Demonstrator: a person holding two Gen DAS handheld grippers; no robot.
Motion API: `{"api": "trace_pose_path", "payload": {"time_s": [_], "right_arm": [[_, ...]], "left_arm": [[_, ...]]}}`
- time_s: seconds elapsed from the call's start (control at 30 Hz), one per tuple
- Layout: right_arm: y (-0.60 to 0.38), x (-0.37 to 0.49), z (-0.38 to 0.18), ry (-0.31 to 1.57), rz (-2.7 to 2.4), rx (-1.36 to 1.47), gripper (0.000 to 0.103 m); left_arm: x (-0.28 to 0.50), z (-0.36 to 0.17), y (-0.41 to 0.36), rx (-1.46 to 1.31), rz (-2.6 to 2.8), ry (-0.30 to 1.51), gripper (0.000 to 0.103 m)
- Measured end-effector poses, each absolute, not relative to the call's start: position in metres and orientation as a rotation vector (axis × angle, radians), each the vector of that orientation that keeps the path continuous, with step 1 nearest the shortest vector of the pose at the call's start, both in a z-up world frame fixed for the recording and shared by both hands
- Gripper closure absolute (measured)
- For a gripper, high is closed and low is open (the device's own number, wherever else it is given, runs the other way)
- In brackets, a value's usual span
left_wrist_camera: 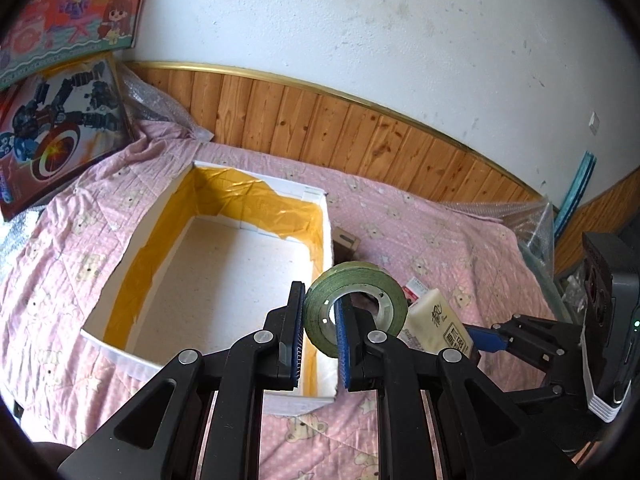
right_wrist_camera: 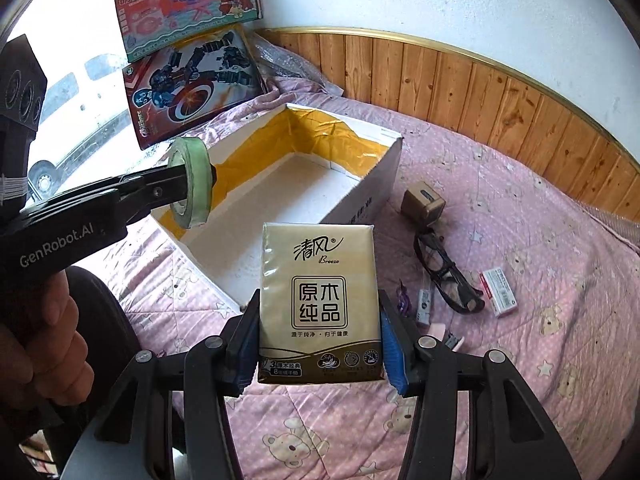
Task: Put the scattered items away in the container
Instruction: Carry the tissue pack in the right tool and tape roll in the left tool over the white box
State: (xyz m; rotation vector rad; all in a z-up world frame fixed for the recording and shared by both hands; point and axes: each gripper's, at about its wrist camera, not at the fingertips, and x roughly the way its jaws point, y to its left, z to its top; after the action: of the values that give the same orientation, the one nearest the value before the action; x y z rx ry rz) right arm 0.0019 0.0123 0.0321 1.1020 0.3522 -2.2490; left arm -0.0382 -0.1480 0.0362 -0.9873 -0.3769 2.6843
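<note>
Bed quilt (right_wrist_camera: 500, 208), pink with a bear print, lies beneath both grippers. White box (left_wrist_camera: 224, 280), open-topped and lined with yellow tape along its inner walls, sits ahead of the left jaws and ahead-left of the right jaws; nothing shows inside it. Right gripper (right_wrist_camera: 320, 338) is clamped on a tissue pack (right_wrist_camera: 320, 304), held upright between the blue pads, raised above the quilt, near the box's near corner. Left gripper (left_wrist_camera: 318, 332) is clenched on the wall of a green tape roll (left_wrist_camera: 356, 300), one finger through the core, roll on edge over the box's near right corner. Right of the right jaws, on the quilt: black glasses (right_wrist_camera: 444, 272), a small brown box (right_wrist_camera: 424, 202), a small red-and-white packet (right_wrist_camera: 498, 290).
</note>
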Motion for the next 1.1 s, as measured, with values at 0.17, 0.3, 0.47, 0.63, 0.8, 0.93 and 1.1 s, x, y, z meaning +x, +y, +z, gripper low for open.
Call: {"api": "trace_pose_path", "payload": {"time_s": [0.17, 0.3, 0.47, 0.63, 0.8, 0.93, 1.1], "right_arm": [[-0.015, -0.012, 0.041, 0.39, -2.221, 1.068, 0.05], [-0.034, -0.024, 0.045, 0.395, -2.197, 1.053, 0.05], [-0.052, -0.042, 0.046, 0.369, -2.158, 1.068, 0.05], [-0.061, -0.058, 0.043, 0.309, -2.109, 1.101, 0.05], [-0.07, -0.078, 0.034, 0.267, -2.07, 1.151, 0.05], [-0.076, -0.095, 0.033, 0.269, -2.059, 1.162, 0.05], [-0.084, -0.116, 0.033, 0.305, -2.054, 1.163, 0.05]], "left_arm": [[-0.056, 0.034, -0.168, -0.994, 2.636, -0.393, 0.089], [-0.07, 0.029, -0.184, -1.028, 2.639, -0.421, 0.089], [-0.088, 0.022, -0.203, -1.09, 2.634, -0.481, 0.089], [-0.103, 0.017, -0.214, -1.132, 2.615, -0.53, 0.089], [-0.125, 0.014, -0.216, -1.183, 2.58, -0.563, 0.089], [-0.143, 0.013, -0.213, -1.223, 2.55, -0.568, 0.089], [-0.167, 0.011, -0.21, -1.273, 2.529, -0.569, 0.089]]}}
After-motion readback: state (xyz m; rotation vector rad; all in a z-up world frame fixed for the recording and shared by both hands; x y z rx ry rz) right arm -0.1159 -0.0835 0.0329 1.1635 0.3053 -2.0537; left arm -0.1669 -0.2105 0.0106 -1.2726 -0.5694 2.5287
